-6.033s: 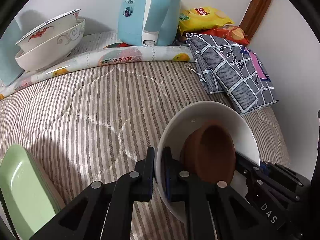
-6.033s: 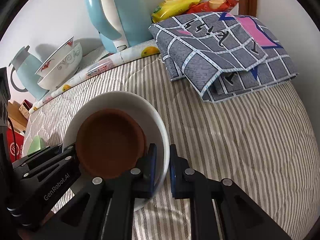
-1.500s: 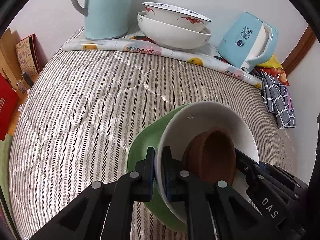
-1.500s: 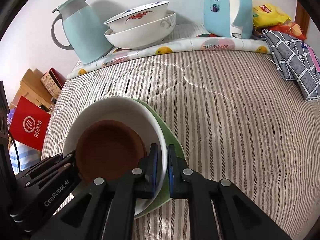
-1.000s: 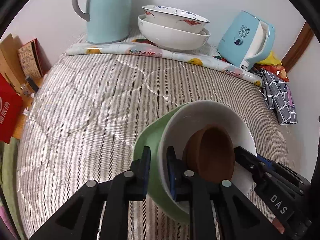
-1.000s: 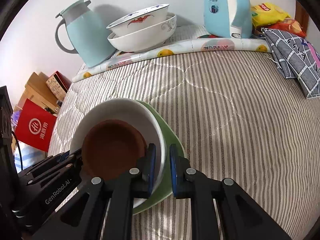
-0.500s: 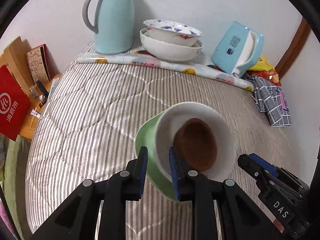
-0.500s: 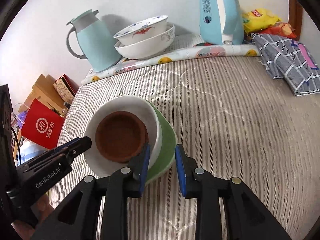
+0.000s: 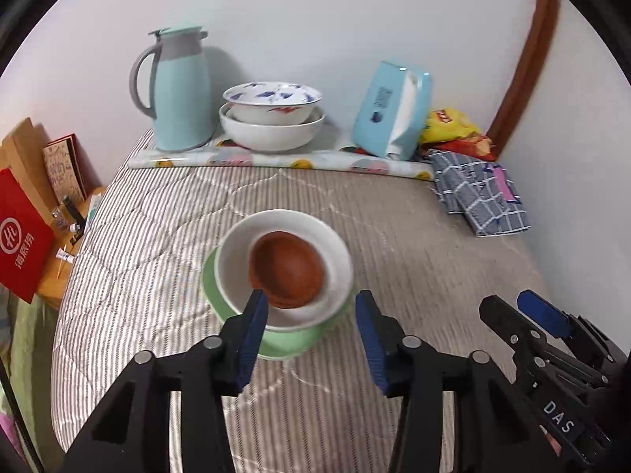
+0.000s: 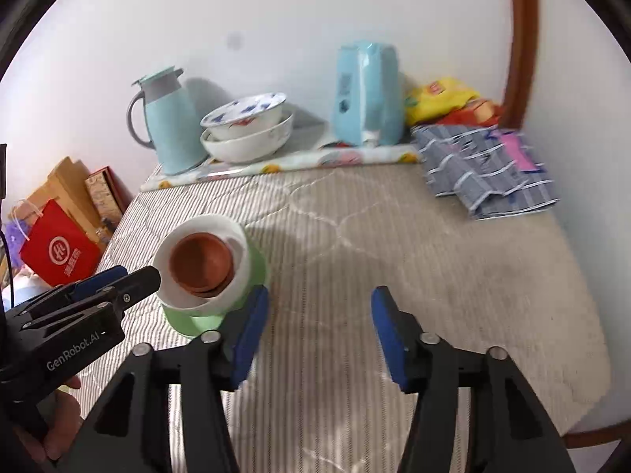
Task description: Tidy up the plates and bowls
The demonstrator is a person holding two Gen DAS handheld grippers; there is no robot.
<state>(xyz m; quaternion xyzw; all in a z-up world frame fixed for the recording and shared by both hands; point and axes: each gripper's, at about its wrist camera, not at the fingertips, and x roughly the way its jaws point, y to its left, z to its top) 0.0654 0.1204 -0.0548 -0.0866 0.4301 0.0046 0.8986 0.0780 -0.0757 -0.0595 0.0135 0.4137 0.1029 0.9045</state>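
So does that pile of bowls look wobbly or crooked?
A little. The white bowl sits off-centre on the green dish, and the brown bowl inside it looks tilted. Nothing is spilled or broken, and both grippers are open, clear of the stack.

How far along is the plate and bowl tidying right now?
Done: the brown bowl sits in the white bowl, nested on the green plate. In hand: nothing; the left gripper and right gripper have just been opening, nothing between them. Possibly left: the bowl pair by the wall.

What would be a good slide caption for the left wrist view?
Open left gripper above a brown bowl nested in a white bowl on a green plate.
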